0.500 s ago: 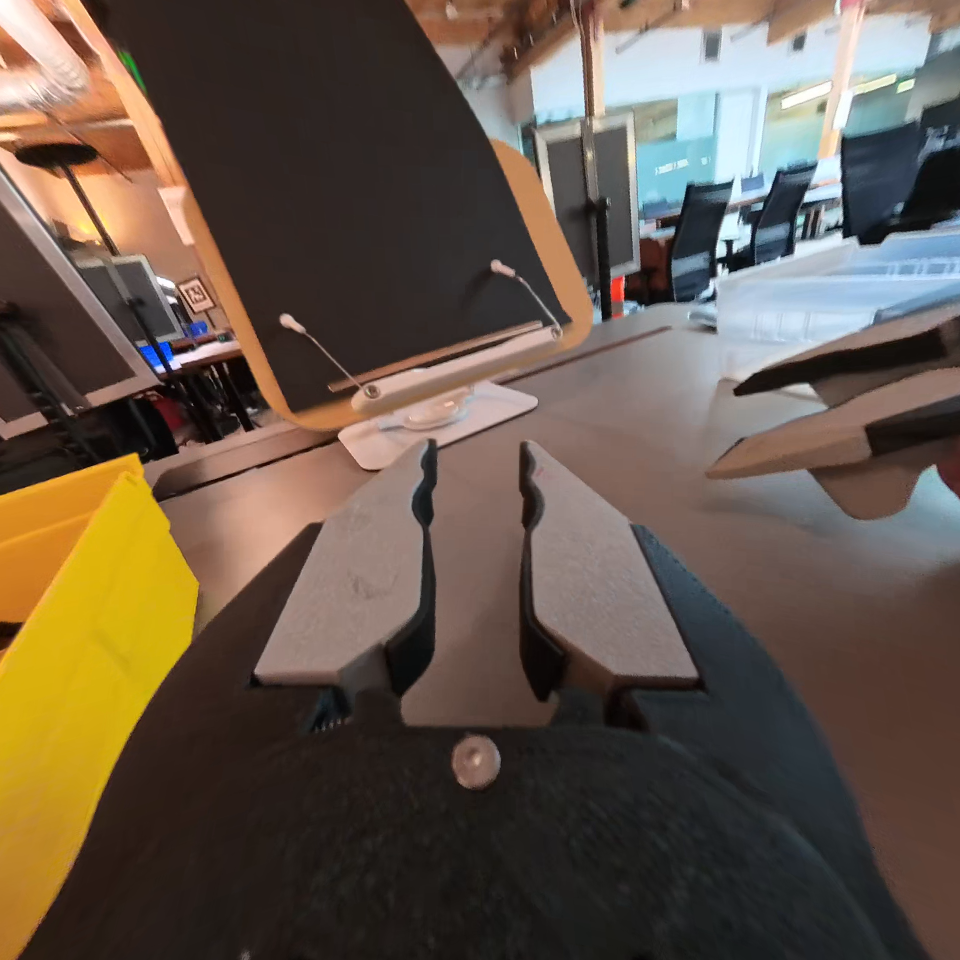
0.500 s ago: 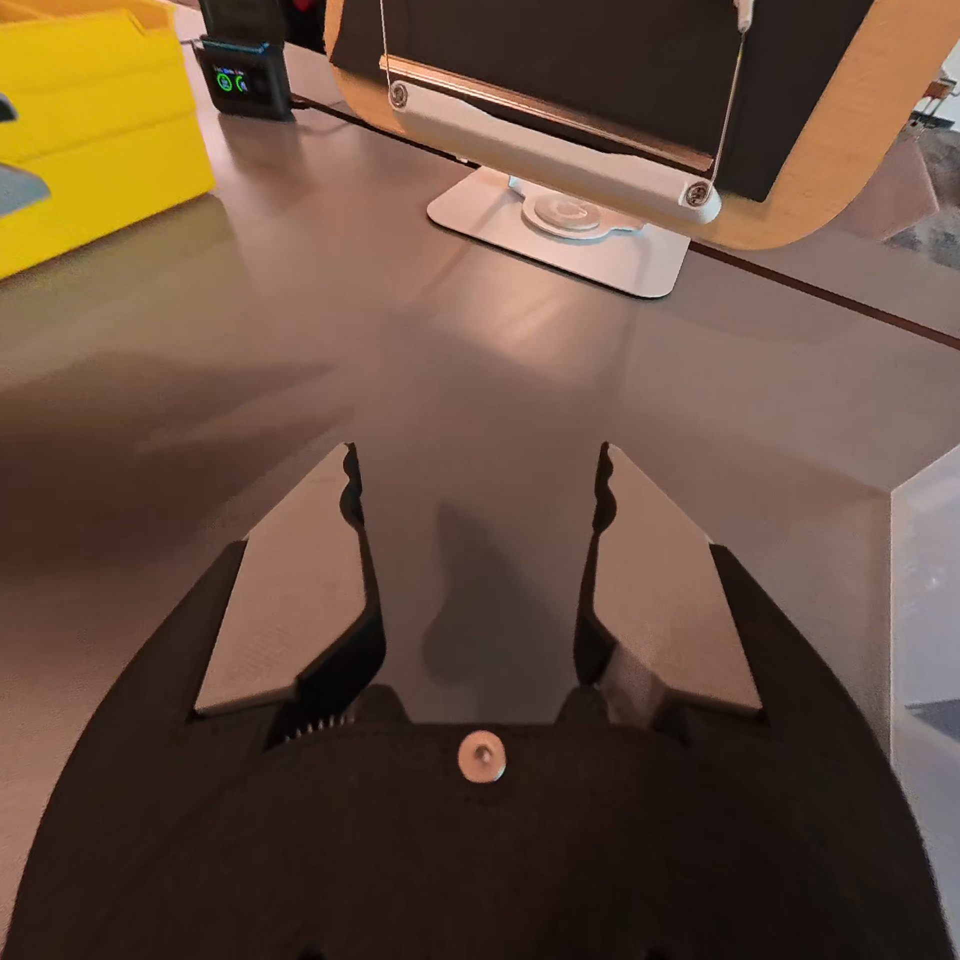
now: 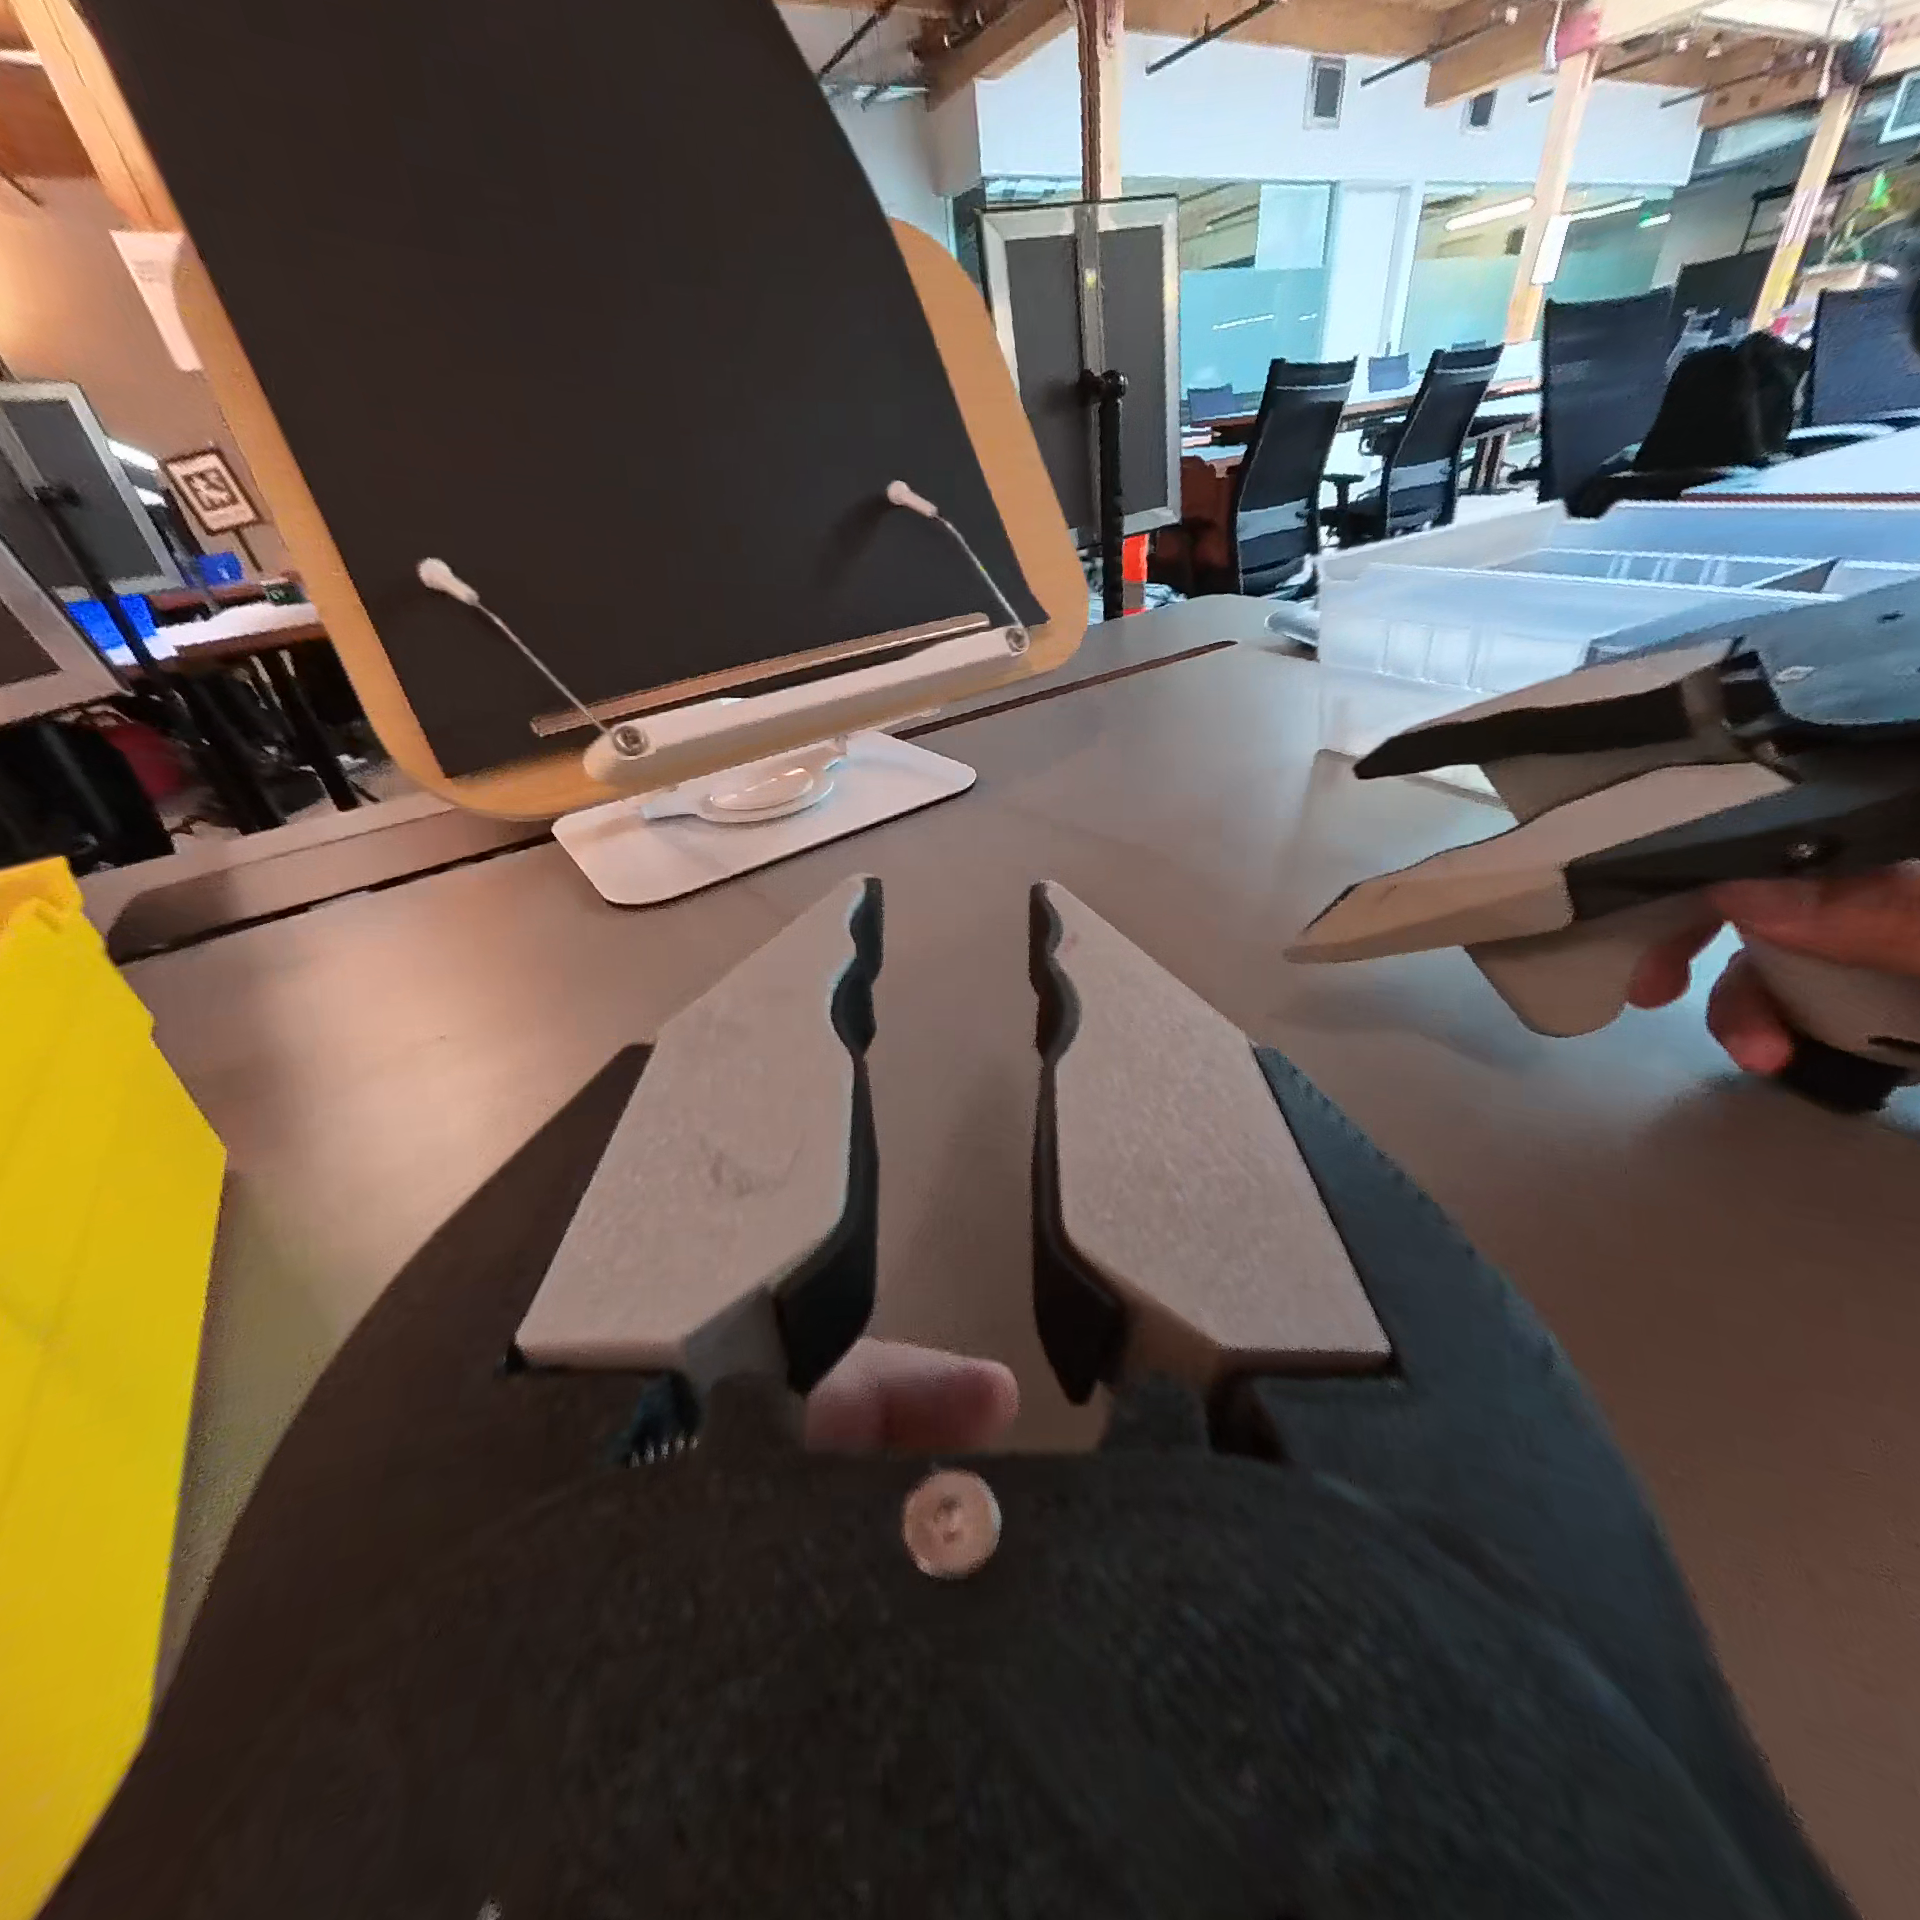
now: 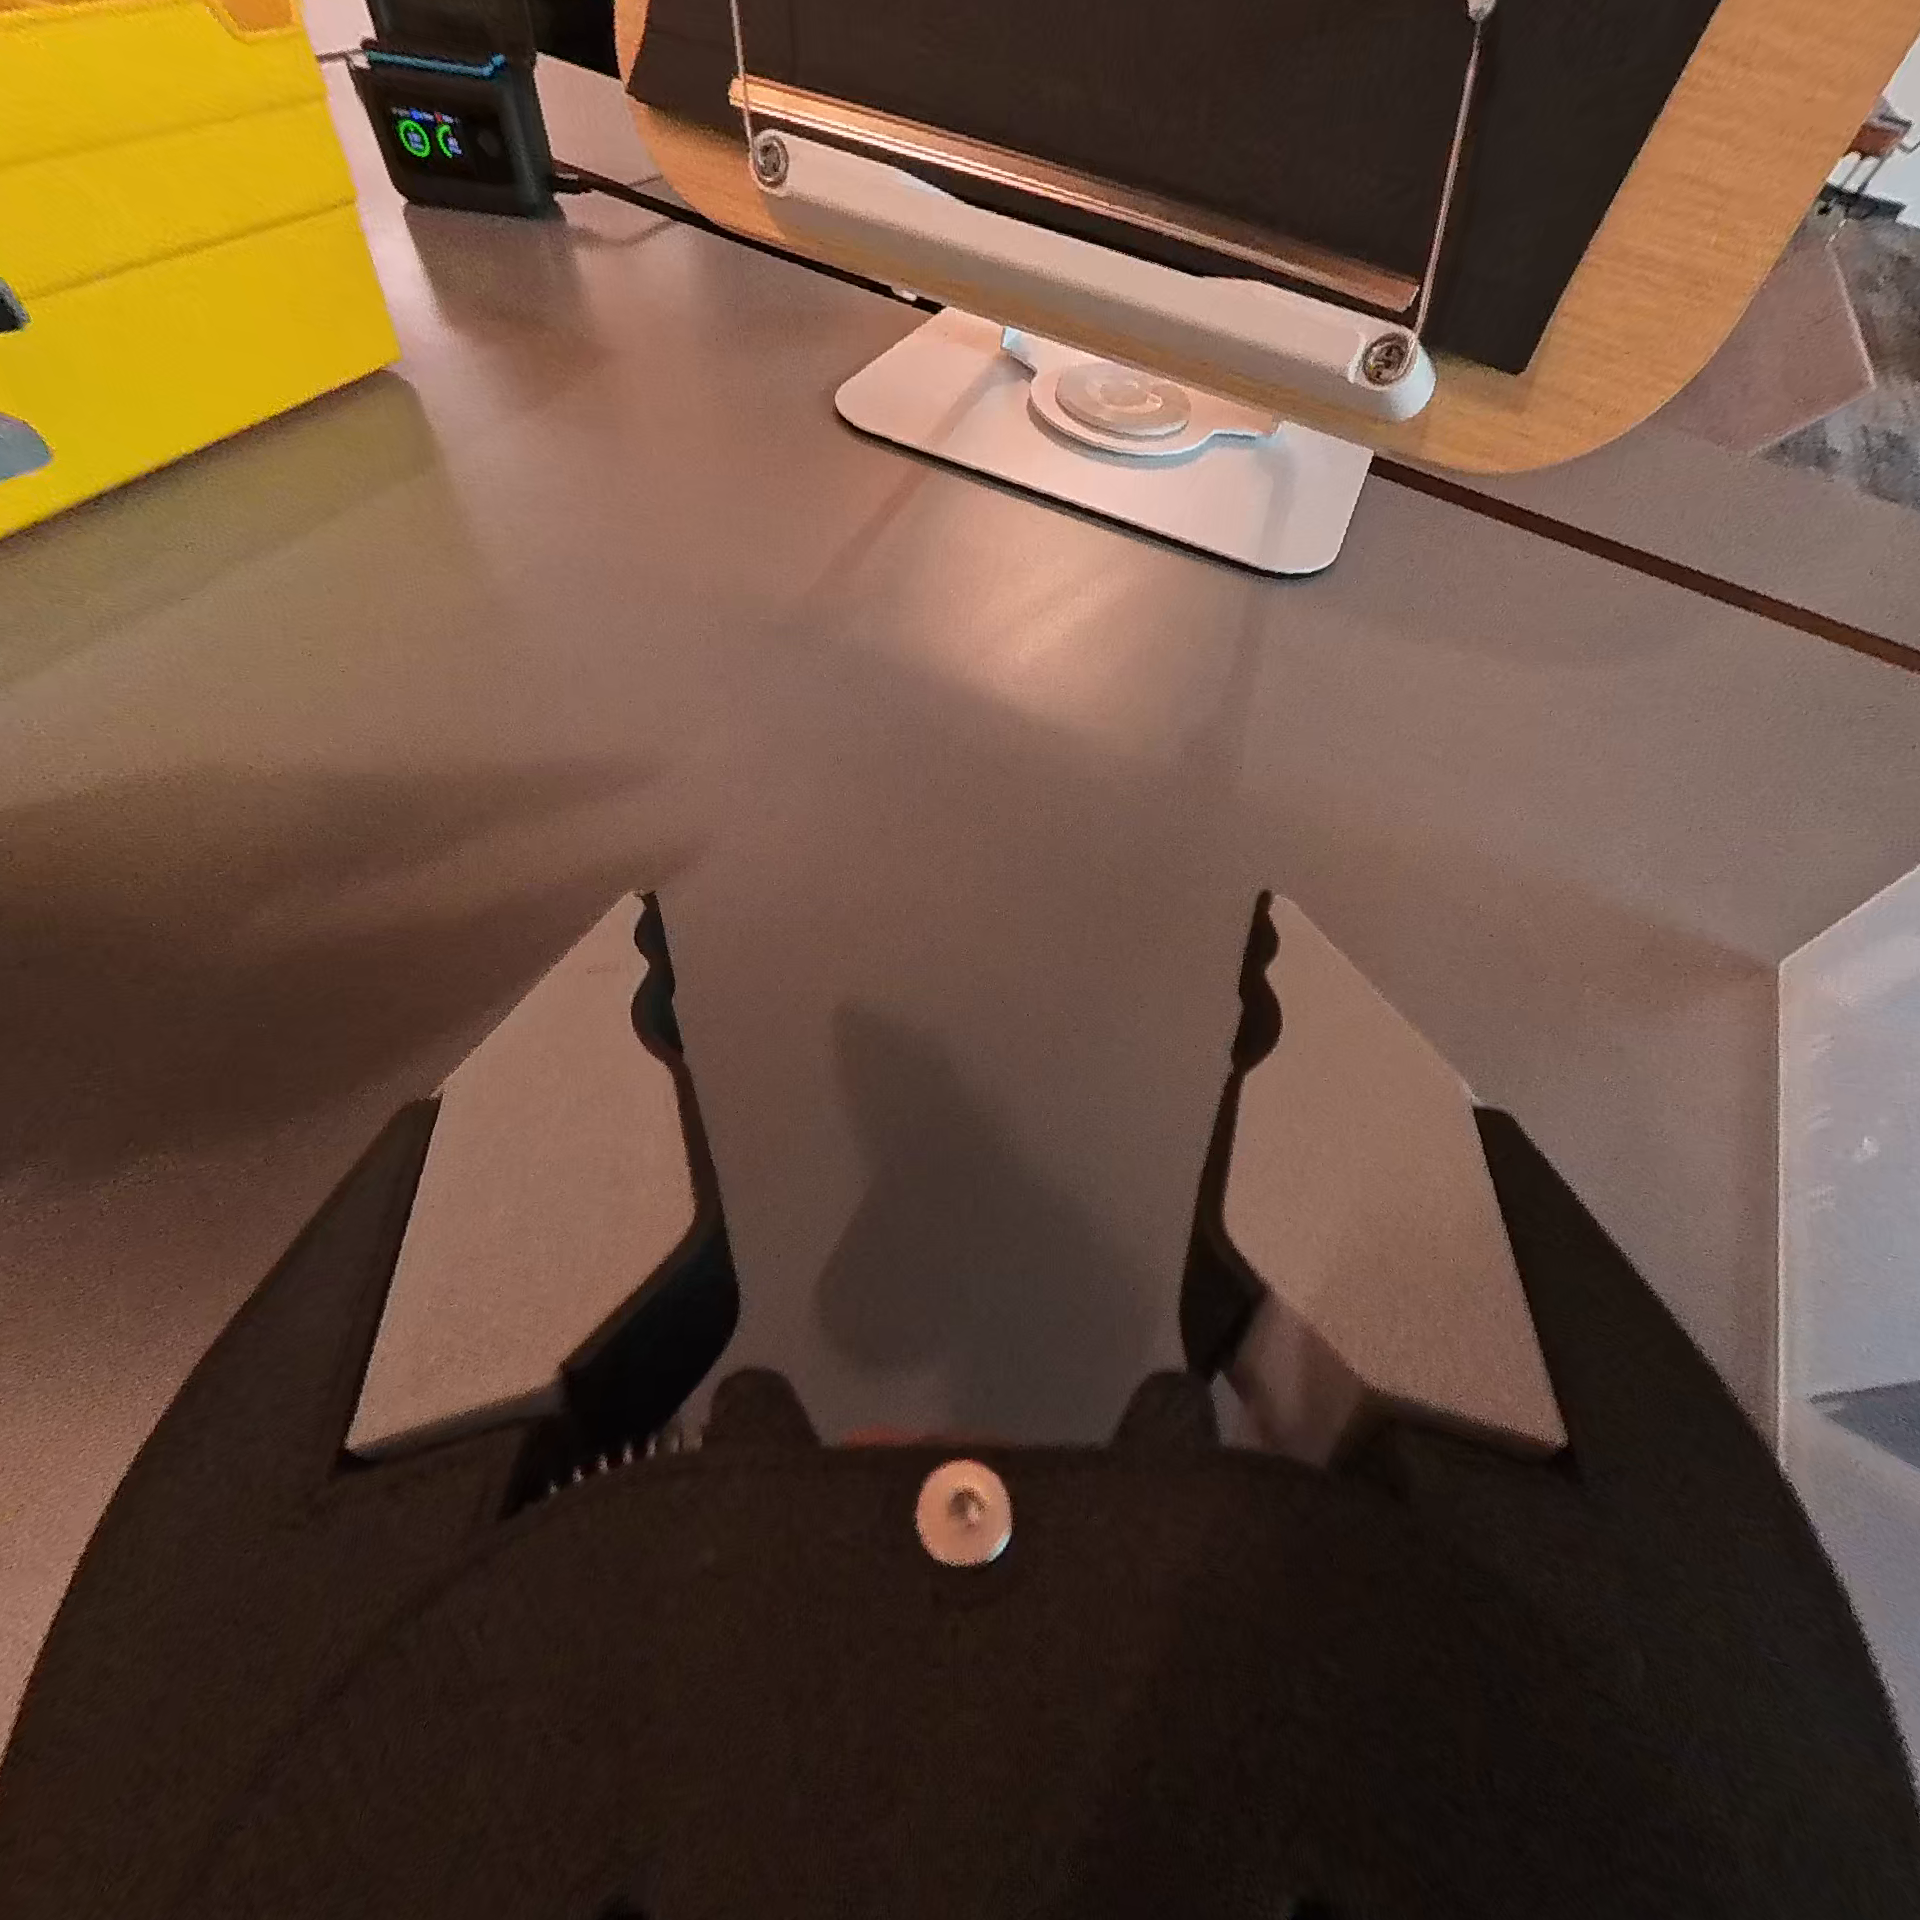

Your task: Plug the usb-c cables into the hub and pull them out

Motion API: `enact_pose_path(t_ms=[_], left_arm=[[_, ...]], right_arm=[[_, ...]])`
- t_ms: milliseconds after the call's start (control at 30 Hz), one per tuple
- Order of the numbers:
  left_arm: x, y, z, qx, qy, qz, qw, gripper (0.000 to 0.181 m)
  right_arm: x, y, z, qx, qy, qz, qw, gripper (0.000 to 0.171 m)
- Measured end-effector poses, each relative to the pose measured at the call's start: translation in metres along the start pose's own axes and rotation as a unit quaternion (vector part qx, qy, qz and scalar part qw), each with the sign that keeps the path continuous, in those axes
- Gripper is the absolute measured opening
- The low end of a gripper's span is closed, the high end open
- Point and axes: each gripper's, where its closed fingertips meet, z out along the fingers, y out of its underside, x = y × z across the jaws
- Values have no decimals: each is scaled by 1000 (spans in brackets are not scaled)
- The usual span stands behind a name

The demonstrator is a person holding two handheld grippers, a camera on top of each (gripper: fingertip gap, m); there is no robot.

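Neither hub nor usb-c cables show in either view, so the task looks unstarted: left gripper (image 3: 956,904) and right gripper (image 4: 954,914) hover over the bare table (image 4: 935,707), fingers spread and empty, needing first to find a cable.

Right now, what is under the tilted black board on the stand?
Under the black board sits its white base plate on the grey table. The stand's neck is hidden behind the ledge.
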Motion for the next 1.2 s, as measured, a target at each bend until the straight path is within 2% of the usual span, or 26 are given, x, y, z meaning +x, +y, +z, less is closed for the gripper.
enact_pose_path(t_ms=[267,433,1200], left_arm=[[2,-6,-6,25,-10,23,999,16],[2,-5,-5,20,-3,15,1000,15],[4,-6,-6,23,-2,20,1000,14]], right_arm=[[3,0,0,2,-2,16,1000,105],[4,3,2,-12,8,8,1000,96],[6,1,0,0,12,16,1000,94]])
